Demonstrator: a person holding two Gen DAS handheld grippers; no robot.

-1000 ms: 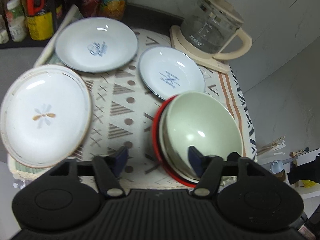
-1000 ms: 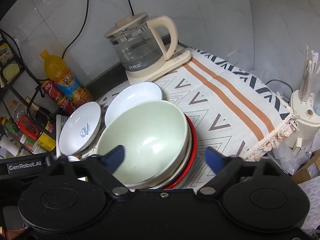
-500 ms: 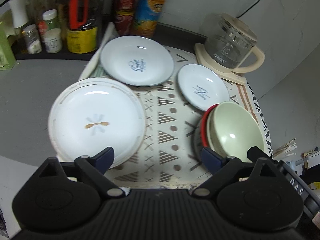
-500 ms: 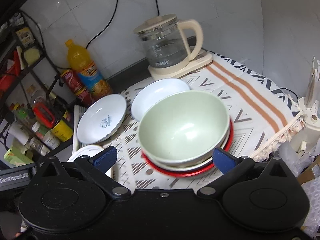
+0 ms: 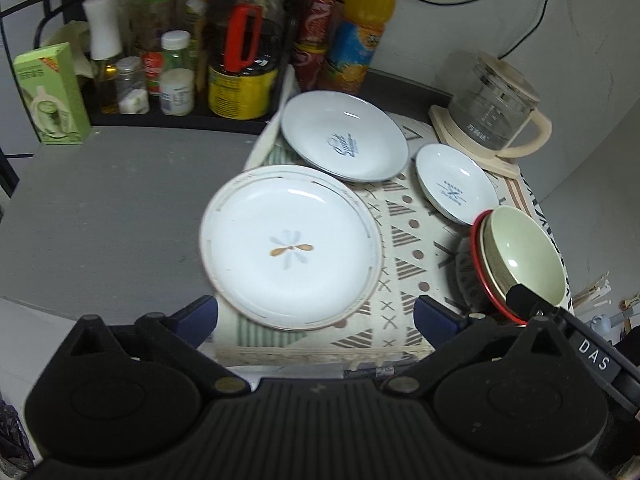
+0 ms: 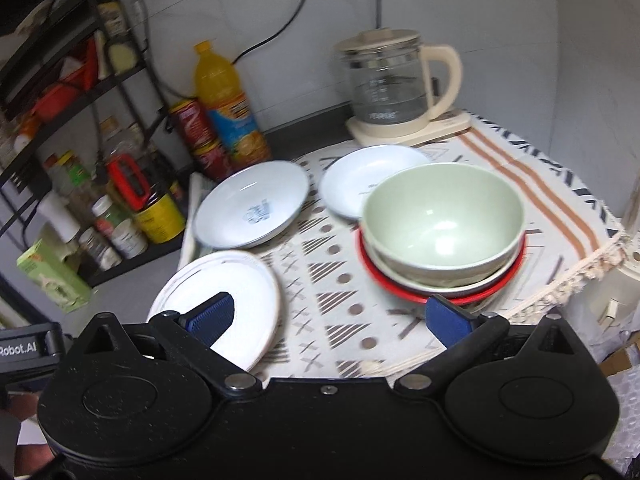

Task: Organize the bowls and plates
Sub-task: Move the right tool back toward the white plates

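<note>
A pale green bowl is nested on other dishes, with a red-rimmed plate at the bottom of the stack. A large white plate with a flower motif lies at the cloth's near left. Behind it are a medium plate with blue script and a small plate. My left gripper hangs above the large plate's near edge, its jaws opening and holding nothing. My right gripper is open and empty, short of the bowl stack.
A patterned cloth covers the table, ending at a fringed near edge. A glass kettle stands on its base at the back right. Bottles, jars and an orange juice bottle crowd the back left. Grey bare counter lies left.
Both grippers have pulled back from the bowl stack and let it go. The left one swung left to face the large plate. Both pairs of jaws have spread wider.
</note>
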